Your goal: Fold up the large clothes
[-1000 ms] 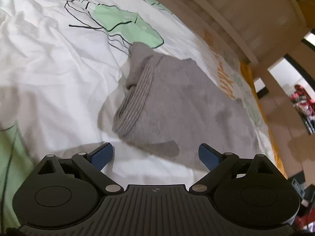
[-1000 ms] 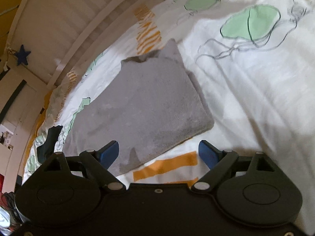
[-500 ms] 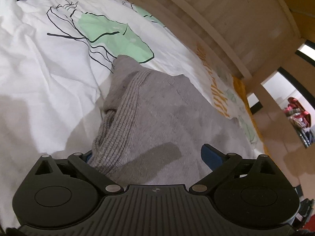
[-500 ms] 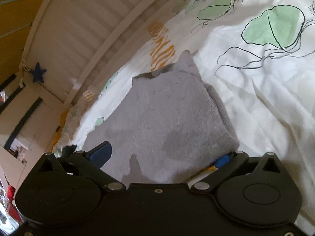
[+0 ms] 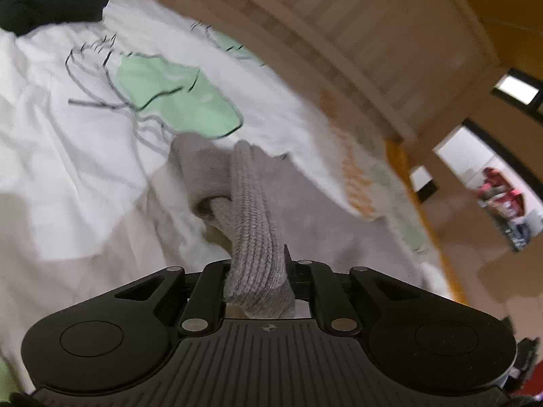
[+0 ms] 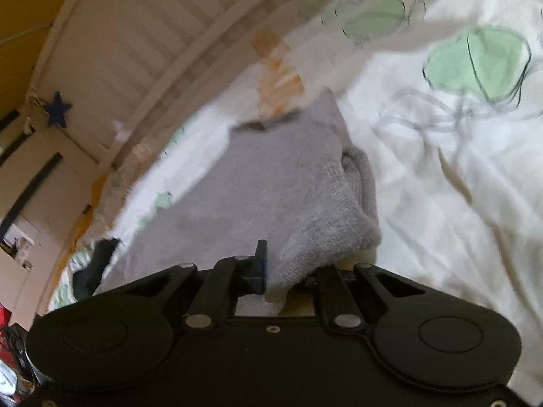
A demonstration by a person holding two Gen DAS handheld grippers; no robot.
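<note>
A grey knit sweater (image 5: 302, 200) lies partly folded on a white bed sheet with green and orange prints. My left gripper (image 5: 258, 271) is shut on the sweater's ribbed hem (image 5: 253, 224), which rises off the bed between the fingers. In the right wrist view the same grey sweater (image 6: 271, 183) spreads ahead, and my right gripper (image 6: 288, 271) is shut on its near corner (image 6: 319, 234), lifted a little off the sheet. Both views are motion-blurred.
The bed sheet (image 5: 74, 156) is rumpled to the left, and also to the right in the right wrist view (image 6: 458, 186). A black garment (image 5: 44, 0) lies at the far left. A slatted wooden bed frame (image 6: 129, 47) bounds the far side. A dark item (image 6: 95, 264) lies at the bed's left edge.
Both grippers went from open around the sweater's edges to shut on the fabric, and the gripped edges have lifted off the sheet.
</note>
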